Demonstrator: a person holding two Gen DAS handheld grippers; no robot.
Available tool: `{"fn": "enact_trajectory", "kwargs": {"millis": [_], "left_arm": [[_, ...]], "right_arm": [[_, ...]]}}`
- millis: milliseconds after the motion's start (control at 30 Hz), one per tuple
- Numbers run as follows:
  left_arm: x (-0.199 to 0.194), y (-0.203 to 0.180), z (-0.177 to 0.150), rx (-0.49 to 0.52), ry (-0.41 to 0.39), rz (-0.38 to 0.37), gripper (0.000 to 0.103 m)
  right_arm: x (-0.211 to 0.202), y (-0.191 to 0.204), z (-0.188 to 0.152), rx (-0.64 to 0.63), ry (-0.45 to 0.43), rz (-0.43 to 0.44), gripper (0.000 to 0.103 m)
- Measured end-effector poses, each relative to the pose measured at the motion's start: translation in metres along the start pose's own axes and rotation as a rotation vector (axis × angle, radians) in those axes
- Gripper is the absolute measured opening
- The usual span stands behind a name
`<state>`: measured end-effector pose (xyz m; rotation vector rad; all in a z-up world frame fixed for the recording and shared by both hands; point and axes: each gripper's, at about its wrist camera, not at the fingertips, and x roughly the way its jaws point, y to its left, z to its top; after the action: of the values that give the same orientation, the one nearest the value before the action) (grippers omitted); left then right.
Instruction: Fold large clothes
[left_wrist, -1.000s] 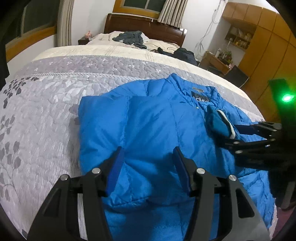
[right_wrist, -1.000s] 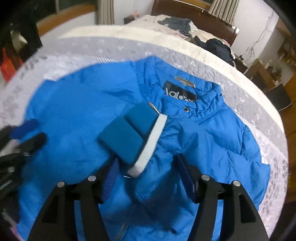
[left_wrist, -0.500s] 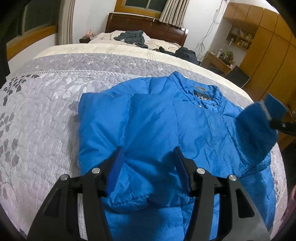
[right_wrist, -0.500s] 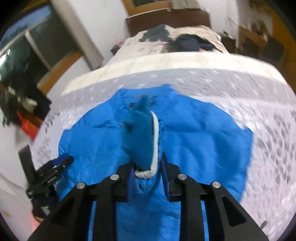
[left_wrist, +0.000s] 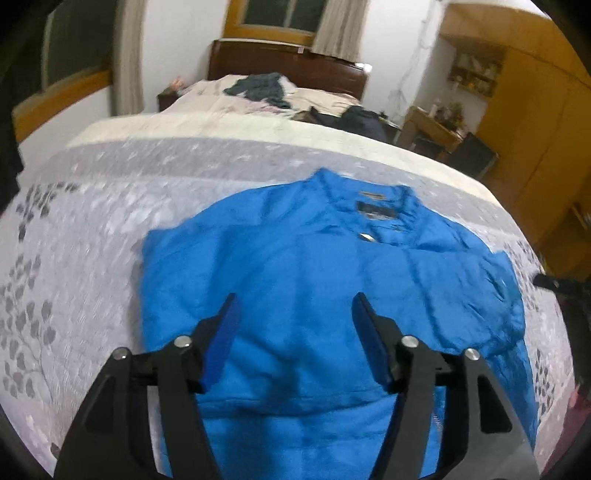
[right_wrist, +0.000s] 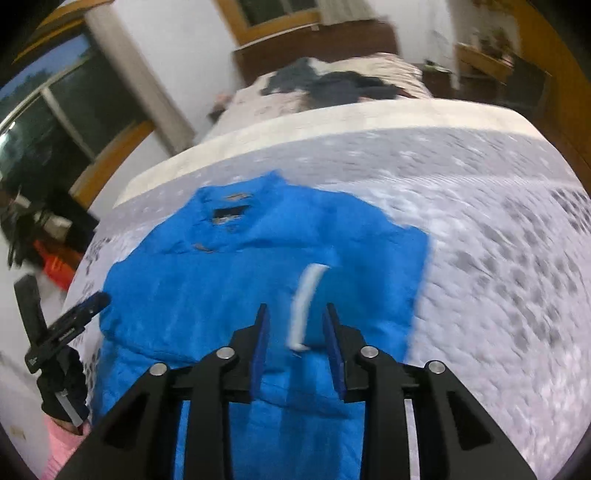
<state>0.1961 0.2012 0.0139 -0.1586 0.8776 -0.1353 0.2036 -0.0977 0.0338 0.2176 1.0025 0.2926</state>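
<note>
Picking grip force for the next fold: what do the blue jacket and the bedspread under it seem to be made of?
Blue jacket: looks like smooth synthetic shell over padding, judging by its puffy, stitched panels; probably slippery. Bedspread: looks like matte quilted cloth, grey with a printed leaf pattern. Motion blur leaves the weave unclear.

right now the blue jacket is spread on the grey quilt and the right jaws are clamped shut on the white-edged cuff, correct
Not quite. The blue jacket does lie spread on the grey quilt, but the right gripper is open: in the right wrist view its jaws stand apart, with the white-edged cuff lying on the jacket between them, unclamped.
</note>
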Motion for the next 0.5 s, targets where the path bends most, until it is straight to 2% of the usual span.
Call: {"fn": "enact_trajectory", "kwargs": {"millis": [67, 200, 367, 500], "left_arm": [[0.010, -0.008, -0.002, 0.024, 0.030, 0.013, 0.064], [0.031, 0.002, -0.012, 0.015, 0.089, 0.032, 0.064], [0.042, 0.013, -0.021, 0.016, 0.093, 0.031, 0.064], [0.045, 0.007, -0.025, 0.048, 0.085, 0.065, 0.065]], "right_arm": [[0.014, 0.007, 0.005, -0.015, 0.015, 0.001, 0.031], [0.042, -0.004, 0.000, 0.000, 0.050, -0.083, 0.031], [0.058, -0.032, -0.017, 0.059, 0.085, -0.009, 0.031], [0.063, -0.033, -0.024, 0.050, 0.076, -0.010, 0.031]]}}
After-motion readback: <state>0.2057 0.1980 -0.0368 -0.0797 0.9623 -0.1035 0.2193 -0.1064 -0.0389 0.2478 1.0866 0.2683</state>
